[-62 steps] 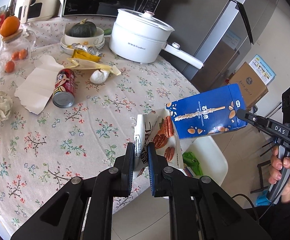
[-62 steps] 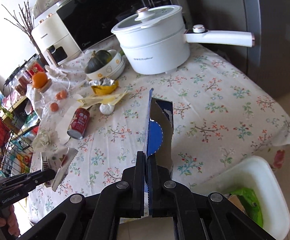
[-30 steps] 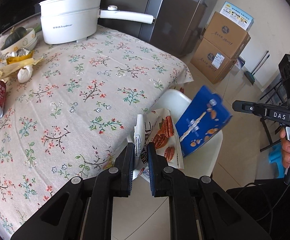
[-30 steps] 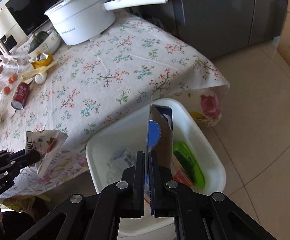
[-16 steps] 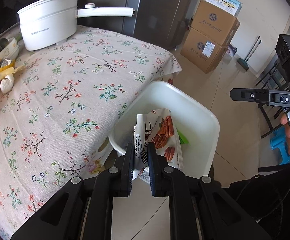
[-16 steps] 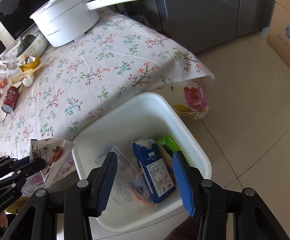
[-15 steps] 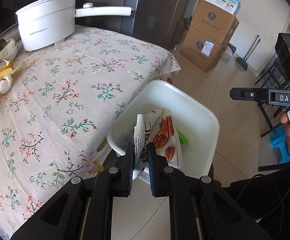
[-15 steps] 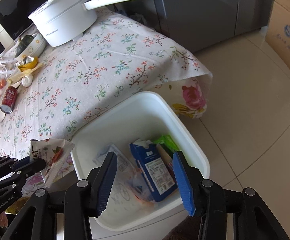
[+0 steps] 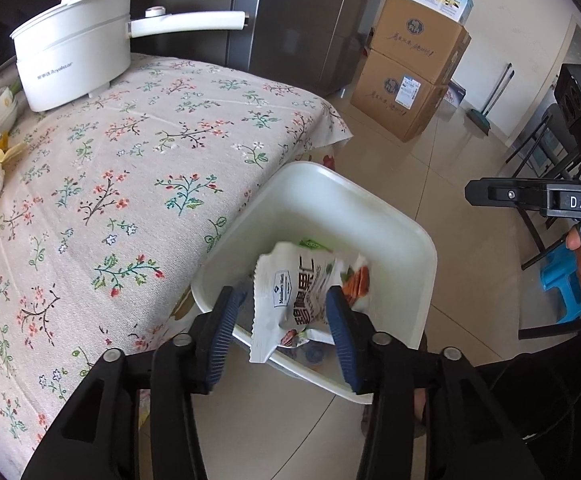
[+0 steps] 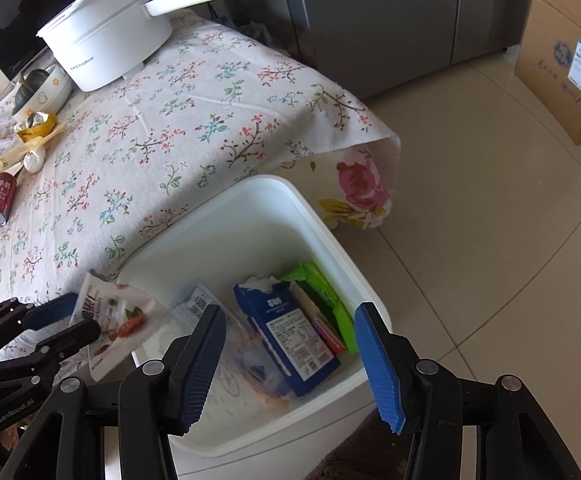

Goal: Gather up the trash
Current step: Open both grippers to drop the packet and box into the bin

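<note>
Your left tool (image 9: pixel 282 320) is opening, its pads spread clear of the snack bag (image 9: pixel 290 300) between them, which hangs over the white bin (image 9: pixel 422 248) below. Your right tool (image 10: pixel 290 356) is also opening, empty; the blue carton (image 10: pixel 290 336) lies in the bin beneath it, beside the counter (image 10: pixel 194 112).

We are in a home kitchen: a floral tablecloth (image 9: pixel 138 168) covers the table, bearing a white electric pot (image 9: pixel 72 62); a microwave oven (image 10: pixel 30 12) and grey refrigerator (image 9: pixel 302 20) stand behind, cardboard boxes (image 9: pixel 410 64) on tile.
</note>
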A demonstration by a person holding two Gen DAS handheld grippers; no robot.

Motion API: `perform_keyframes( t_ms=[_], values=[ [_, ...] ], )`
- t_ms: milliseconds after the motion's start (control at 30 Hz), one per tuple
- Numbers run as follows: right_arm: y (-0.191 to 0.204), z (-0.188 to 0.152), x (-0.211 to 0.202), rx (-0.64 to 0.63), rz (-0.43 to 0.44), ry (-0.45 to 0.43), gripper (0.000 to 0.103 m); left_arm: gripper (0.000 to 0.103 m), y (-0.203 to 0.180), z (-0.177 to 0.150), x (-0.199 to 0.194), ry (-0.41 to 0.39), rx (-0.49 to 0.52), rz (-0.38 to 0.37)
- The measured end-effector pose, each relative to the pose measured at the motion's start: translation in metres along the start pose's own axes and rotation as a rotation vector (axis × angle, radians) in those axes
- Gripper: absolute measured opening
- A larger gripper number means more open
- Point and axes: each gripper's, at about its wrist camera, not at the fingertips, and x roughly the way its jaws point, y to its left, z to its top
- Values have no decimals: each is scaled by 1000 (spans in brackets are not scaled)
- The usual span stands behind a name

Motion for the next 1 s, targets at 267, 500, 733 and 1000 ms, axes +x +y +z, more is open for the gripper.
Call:
perform_keyframes(
  t_ms=[267,500,733,1000],
  values=[
    [1,2,-1,-3,-6,-2,63,69,20,3,-26,-42,-58,33],
    [22,7,-2,-42,0,-15,66,70,45,-1,-52,-73,-119,68],
    [53,14,-2,-91,17,-34,67,75,77,-12,-89,-124,-180,123],
    [99,17,2,-176,22,-52,72,82,123,-38,-132,-163,-270,202]
  ],
)
